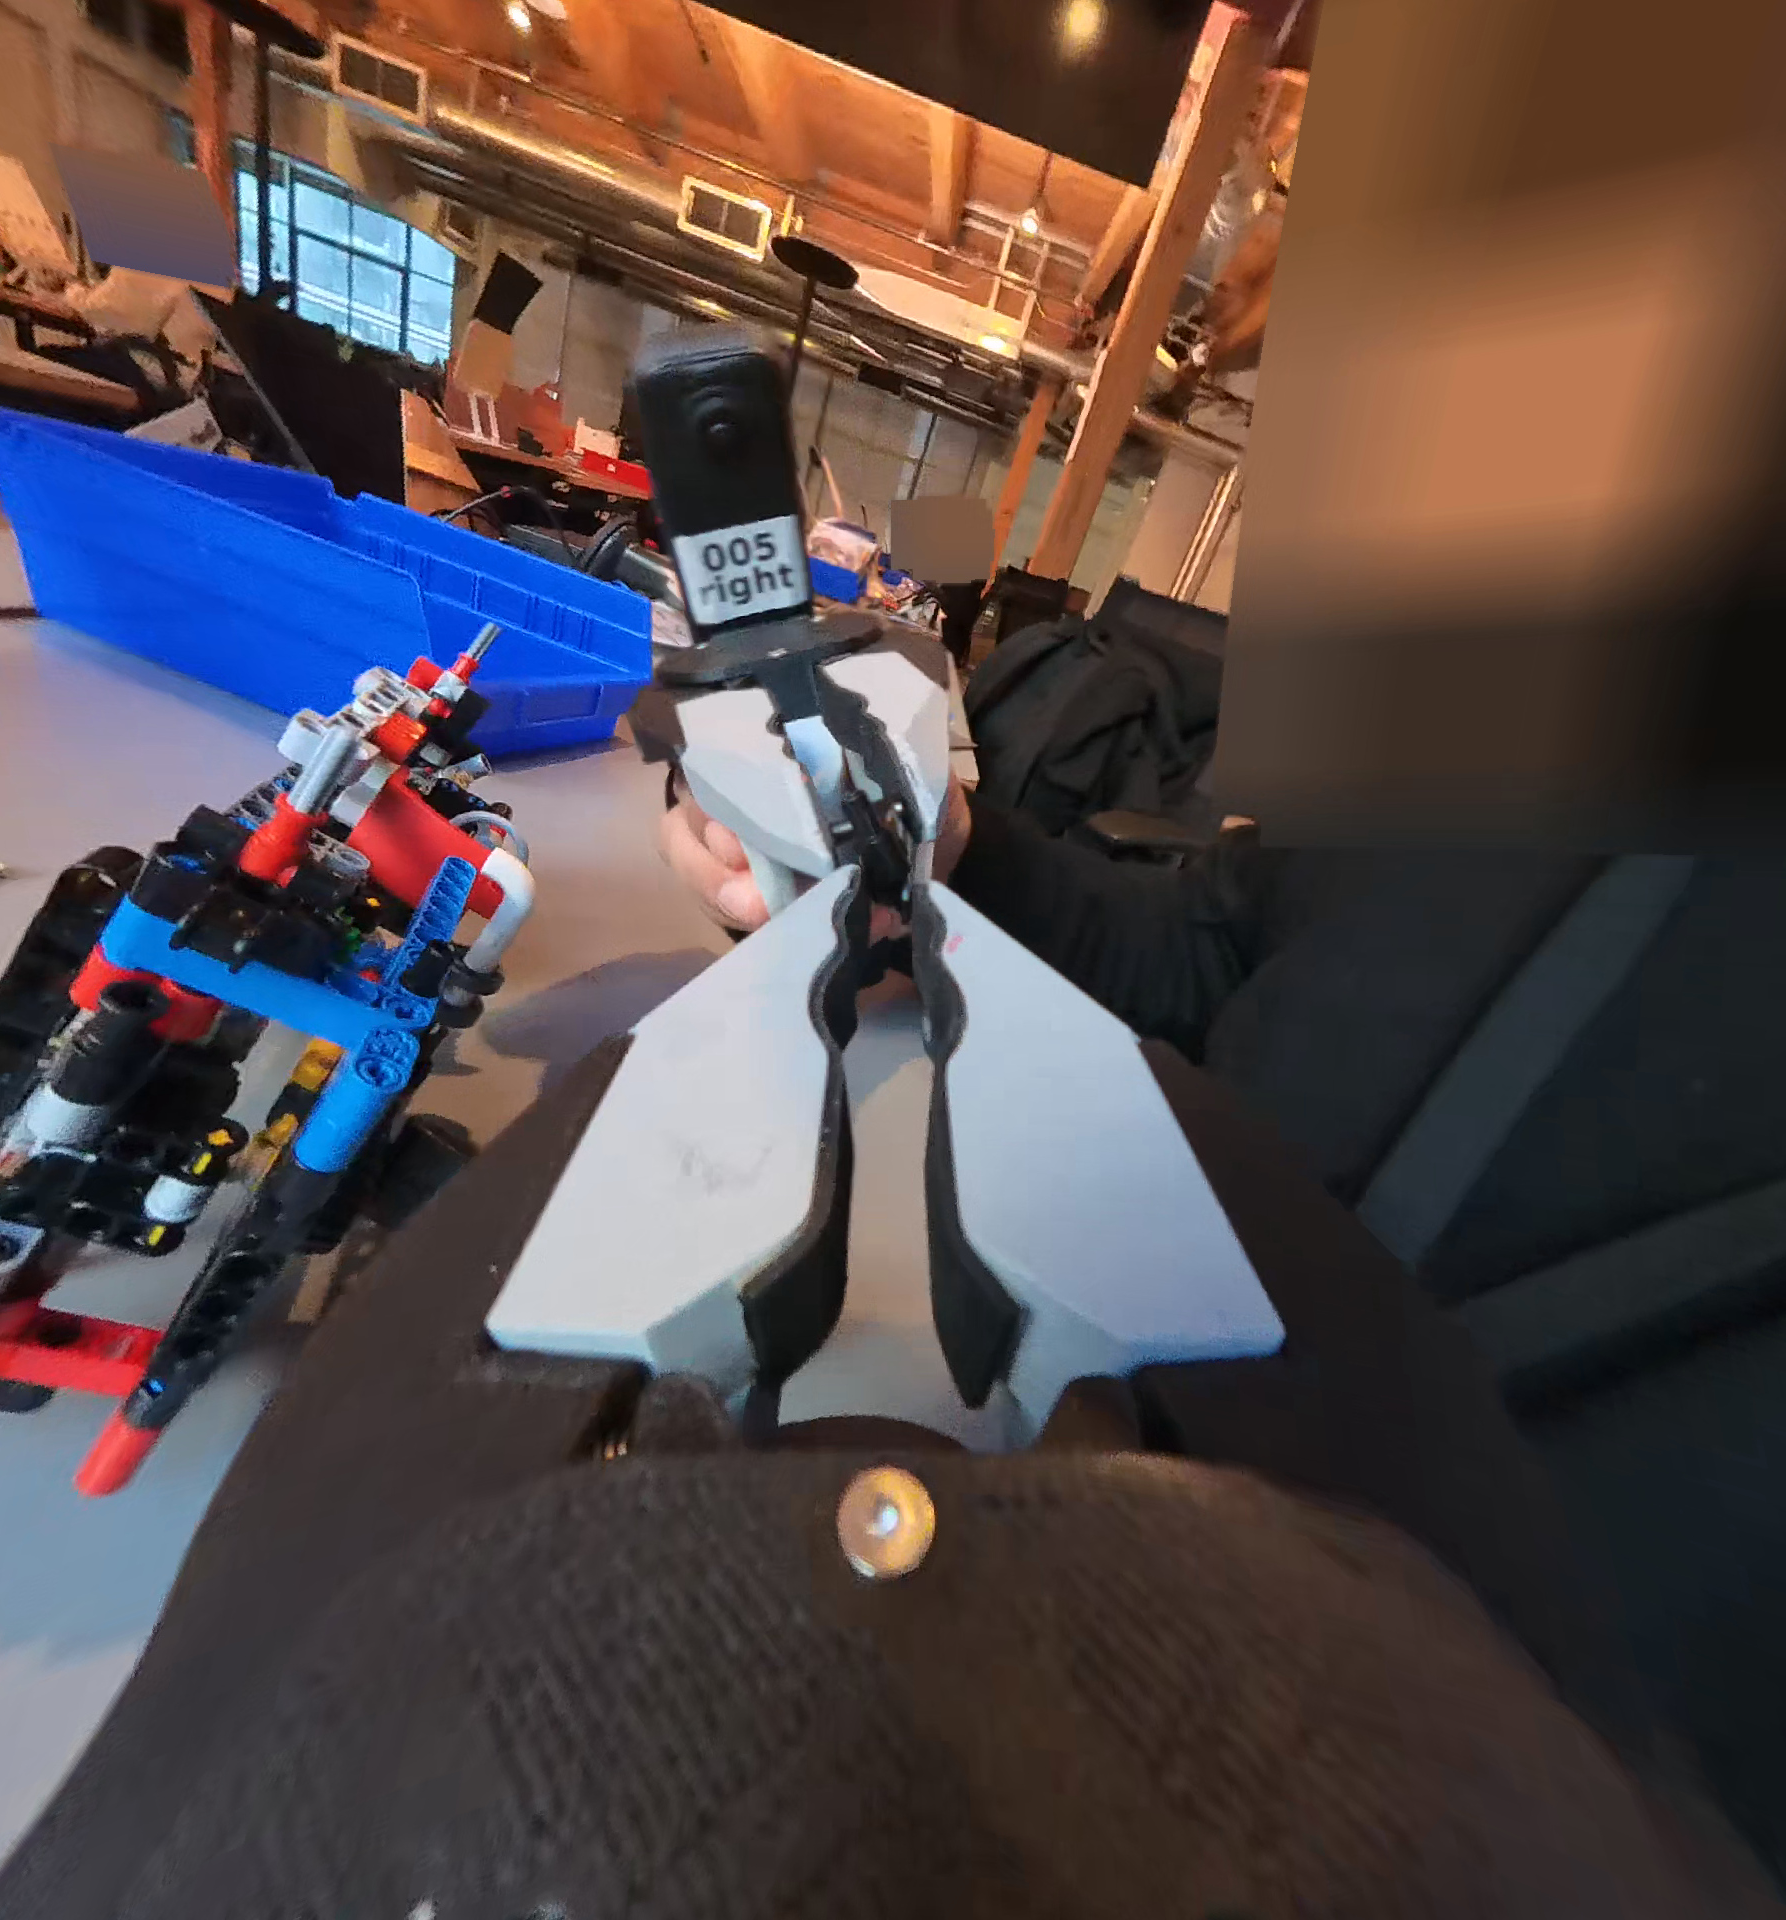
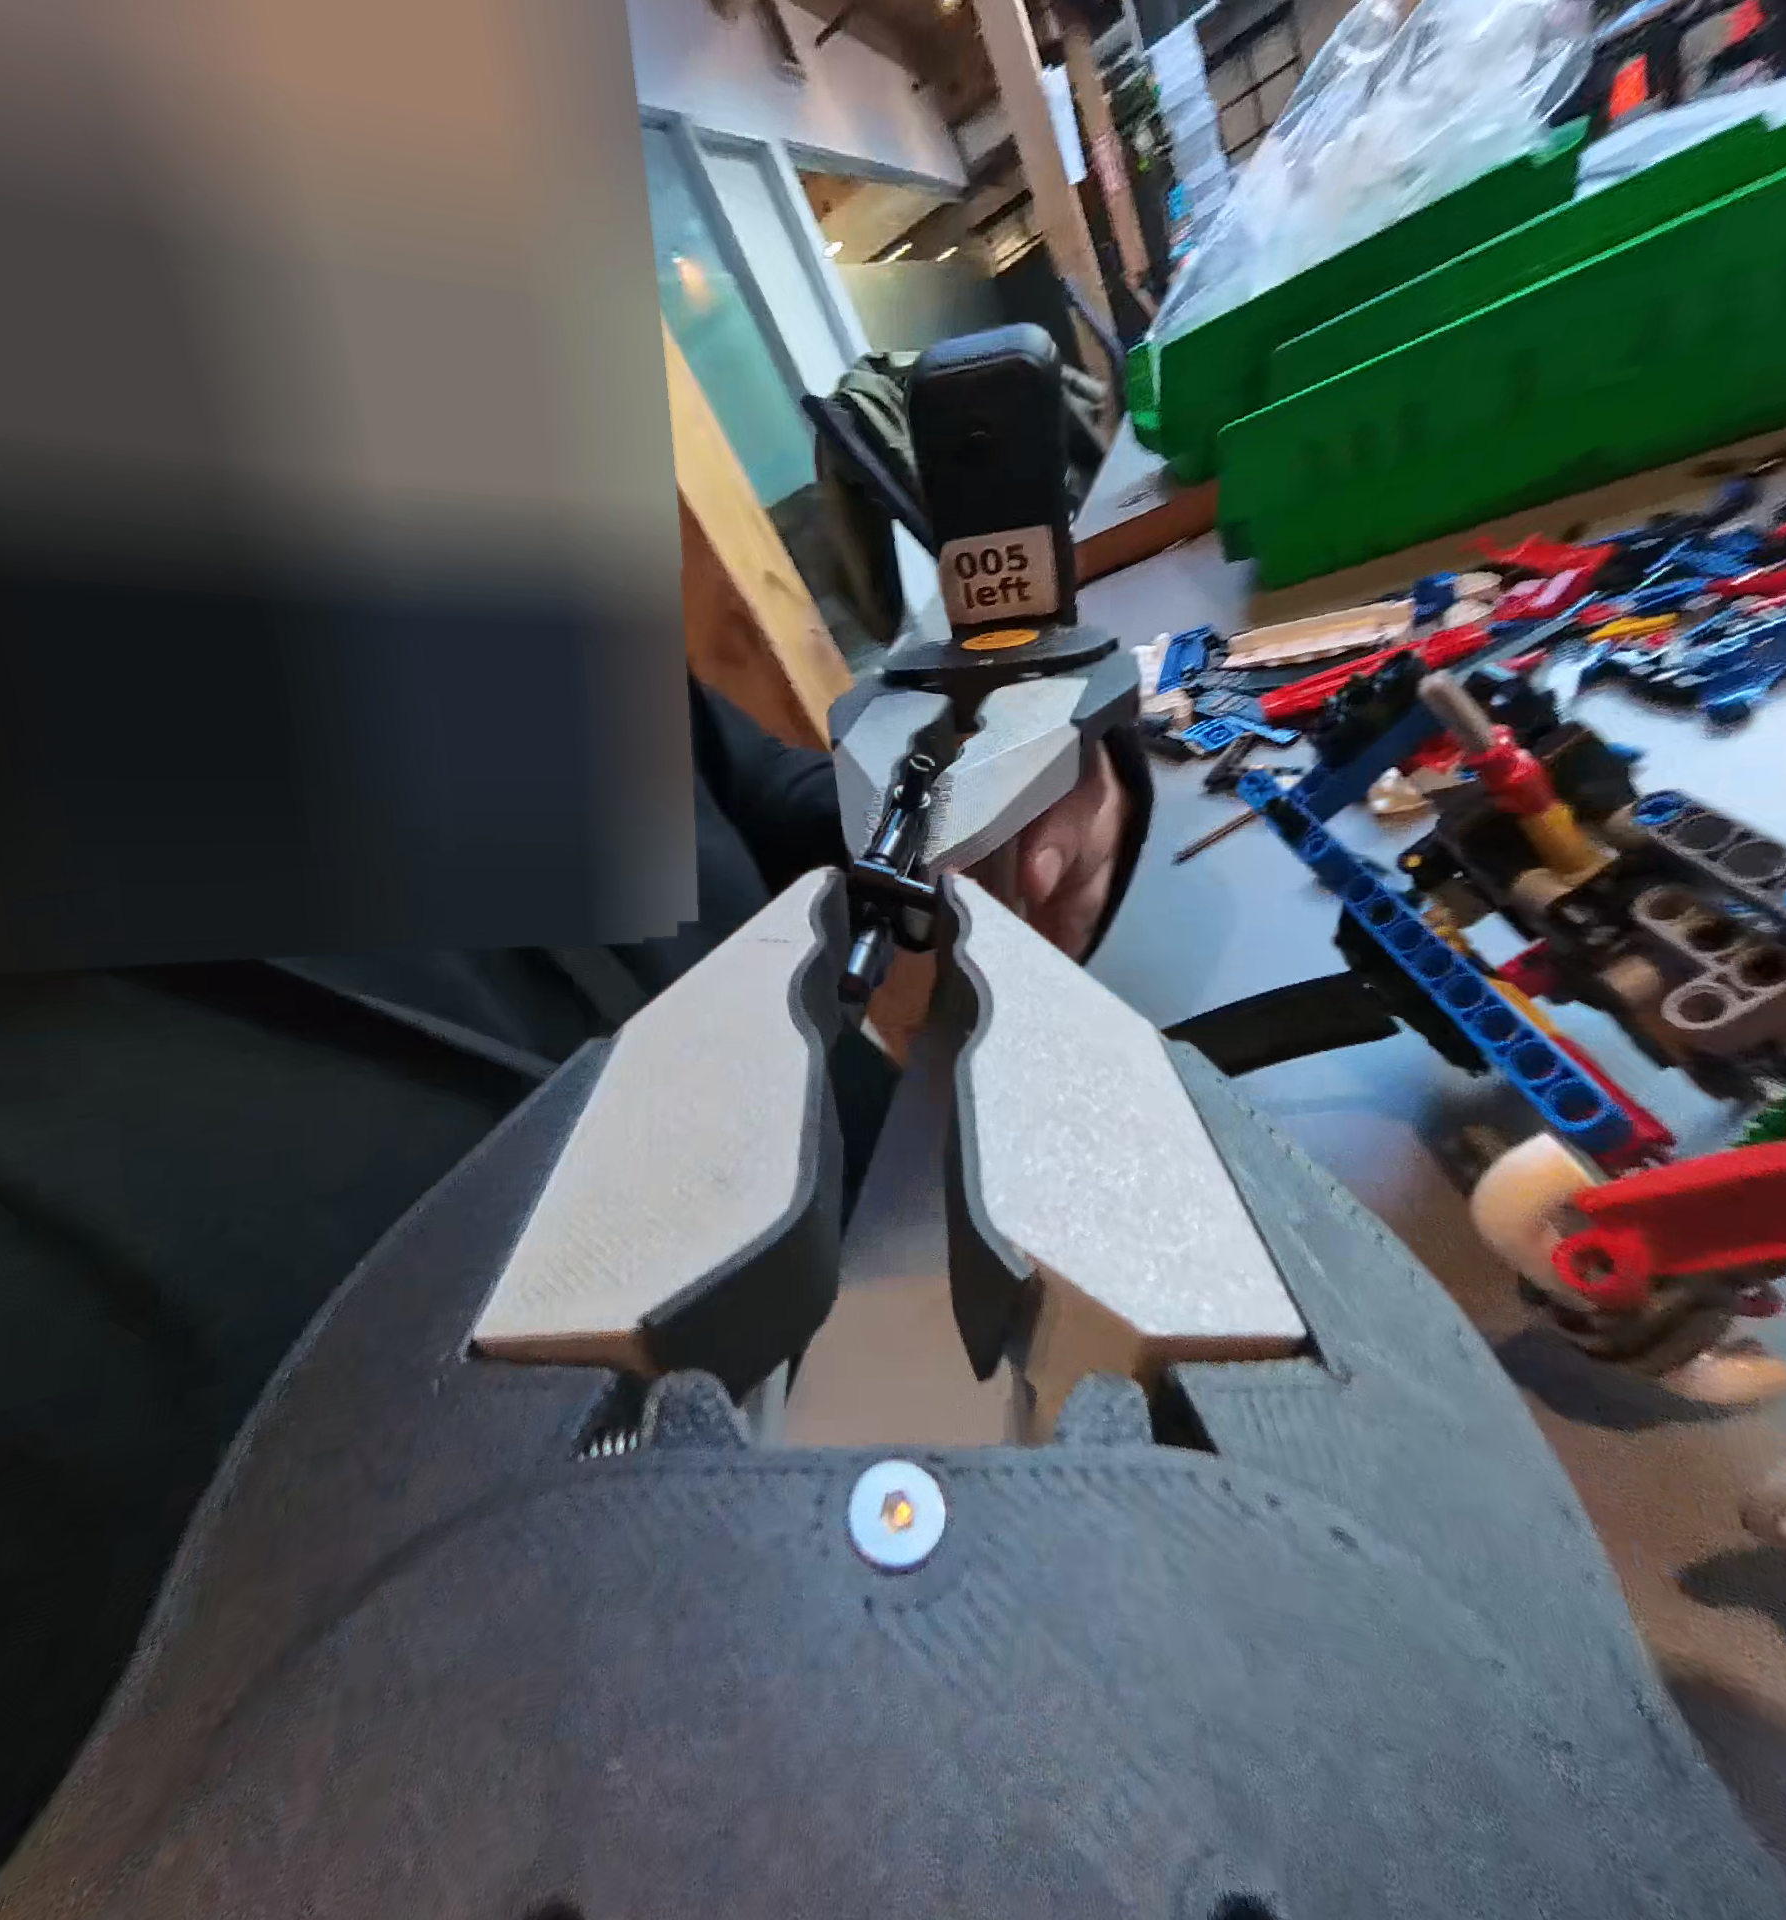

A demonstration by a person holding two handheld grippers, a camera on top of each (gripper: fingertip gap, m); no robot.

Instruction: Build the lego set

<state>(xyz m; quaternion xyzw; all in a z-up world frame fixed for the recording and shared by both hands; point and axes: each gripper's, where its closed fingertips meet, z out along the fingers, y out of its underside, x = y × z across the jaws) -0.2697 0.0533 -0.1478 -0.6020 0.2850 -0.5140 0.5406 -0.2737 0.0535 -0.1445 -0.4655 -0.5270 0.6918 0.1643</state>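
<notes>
Meanwhile, above the near edge of a grey tabletop [image 1: 89,748], the left gripper [image 1: 889,914] and the right gripper [image 2: 894,914] meet tip to tip over a small black Lego piece [image 2: 884,904], a short axle-and-connector assembly. Both sets of jaws stand nearly closed; in the right wrist view the piece sits between the right gripper's tips and runs on into the left gripper's, so each appears to pinch one end, though the exact contact is hard to read.

Left of the grippers in the left wrist view stands the half-built model [image 1: 245,987], a blue, red and black Technic frame with black beams along its sides. A blue bin [image 1: 276,582] lies behind it. Loose parts [image 2: 1554,634] are scattered on the far right in the right wrist view, before green bins [image 2: 1491,416].

Judged from its size, the piece is light, rigid and smooth, likely to twist or slip from a tip grip; holding it across the thicker connector seems safer than on the thin axle. The model looks sturdy at its beams, less so at its protruding pins.
</notes>
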